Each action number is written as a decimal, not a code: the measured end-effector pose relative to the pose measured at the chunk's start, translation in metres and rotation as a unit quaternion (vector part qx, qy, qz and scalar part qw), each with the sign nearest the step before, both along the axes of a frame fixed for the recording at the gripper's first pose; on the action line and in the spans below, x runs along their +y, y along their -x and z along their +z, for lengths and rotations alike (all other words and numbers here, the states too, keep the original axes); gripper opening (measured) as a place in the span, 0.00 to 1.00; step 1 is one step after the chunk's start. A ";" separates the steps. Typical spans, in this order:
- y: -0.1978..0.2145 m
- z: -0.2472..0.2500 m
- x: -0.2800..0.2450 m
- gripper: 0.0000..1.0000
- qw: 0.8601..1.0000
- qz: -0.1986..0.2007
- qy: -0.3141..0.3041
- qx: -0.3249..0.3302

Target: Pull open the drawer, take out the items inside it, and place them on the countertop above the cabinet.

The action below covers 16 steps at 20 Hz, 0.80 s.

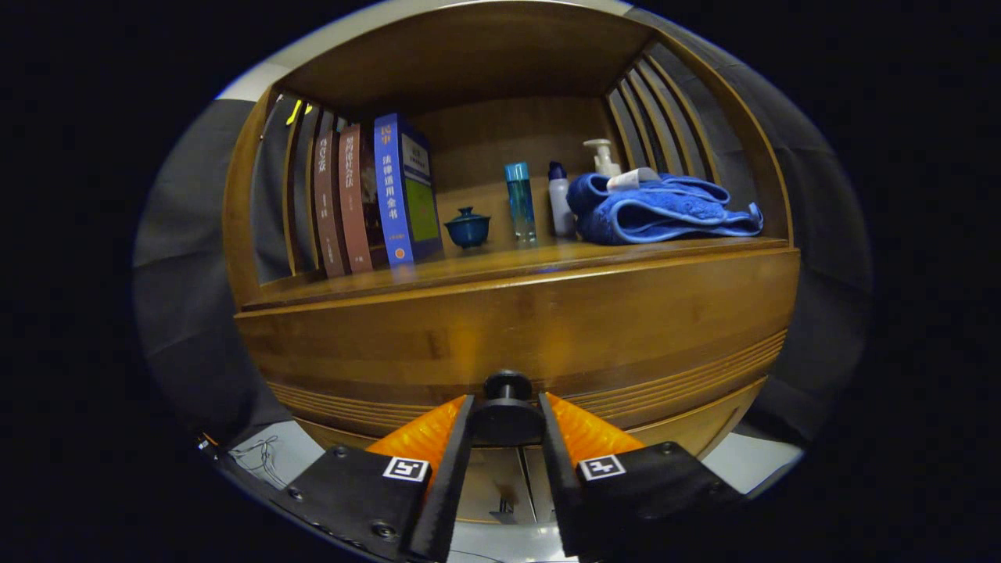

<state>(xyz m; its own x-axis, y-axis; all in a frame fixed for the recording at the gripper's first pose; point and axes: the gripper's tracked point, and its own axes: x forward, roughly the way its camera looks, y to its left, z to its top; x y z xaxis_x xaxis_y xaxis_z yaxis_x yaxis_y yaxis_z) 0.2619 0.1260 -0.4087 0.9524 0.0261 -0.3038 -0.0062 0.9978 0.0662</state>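
The gripper (507, 413) clamps the round black drawer knob (507, 414); the brown wooden drawer front (516, 328) looks closed, everything else remaining.

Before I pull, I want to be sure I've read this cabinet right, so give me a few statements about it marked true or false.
1. The drawer knob sits between the gripper fingers. True; whether both fingers press on it can't be told.
2. The drawer is already pulled out and its contents show. False: its front looks flush with the cabinet and nothing inside can be seen.
3. A folded blue towel lies on the countertop, beyond the fingers. True.
4. The books lie flat in a stack. False: they stand upright, leaning a little.
5. A small lidded blue cup stands between the books and the blue bottle. True.
6. The towel covers the cup. False: they are well apart.
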 end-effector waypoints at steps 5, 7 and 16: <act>0.021 0.013 -0.001 0.35 0.999 -0.012 0.031 -0.013; 0.024 0.013 0.000 0.35 1.000 -0.014 0.018 -0.009; 0.095 0.023 -0.004 0.35 1.000 -0.020 -0.005 -0.013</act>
<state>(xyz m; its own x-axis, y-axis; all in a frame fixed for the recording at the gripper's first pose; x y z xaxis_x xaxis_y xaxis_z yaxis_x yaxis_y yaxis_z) 0.1669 0.1222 -0.3856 0.9603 -0.0101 -0.2788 0.0328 0.9965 0.0768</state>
